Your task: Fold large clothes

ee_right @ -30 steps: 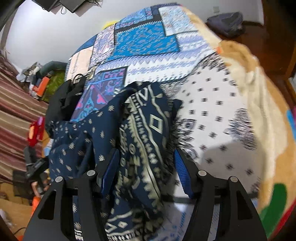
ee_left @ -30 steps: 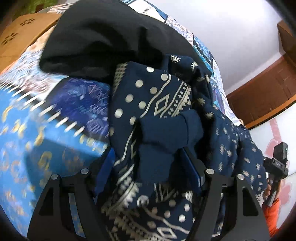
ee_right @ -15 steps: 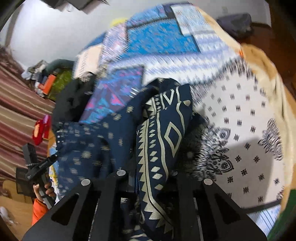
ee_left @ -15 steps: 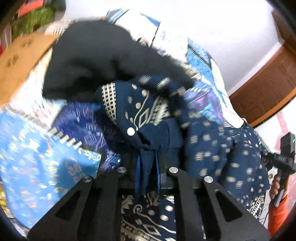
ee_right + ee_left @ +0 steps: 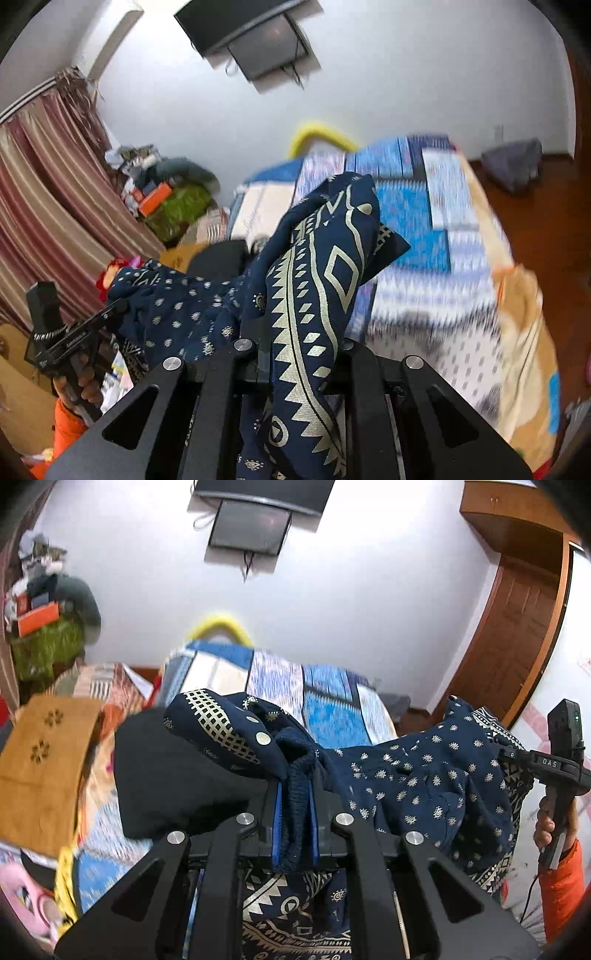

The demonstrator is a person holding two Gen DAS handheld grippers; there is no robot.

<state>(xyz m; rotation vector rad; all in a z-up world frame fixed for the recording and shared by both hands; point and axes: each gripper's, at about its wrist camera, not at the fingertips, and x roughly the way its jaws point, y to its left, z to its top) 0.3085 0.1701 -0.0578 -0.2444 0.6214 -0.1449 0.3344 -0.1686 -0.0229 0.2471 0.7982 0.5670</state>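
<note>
Both tongs pinch the navy printed garment [image 5: 424, 786], which hangs lifted above the patchwork-quilted bed [image 5: 332, 709]. The left tongs [image 5: 294, 805] clamp its ribbed edge (blue pads pressed close); the right tongs [image 5: 299, 350] grip a gold-patterned fold.

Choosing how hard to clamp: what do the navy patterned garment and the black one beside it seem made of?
Navy patterned garment: looks like thin woven cloth with matte cream print, draping in soft folds; the edge pinched in the left hand-held gripper looks ribbed knit. The right hand-held gripper also clamps it. Black garment: thicker, matte, possibly fleece or jersey; its weave is unclear.
</note>
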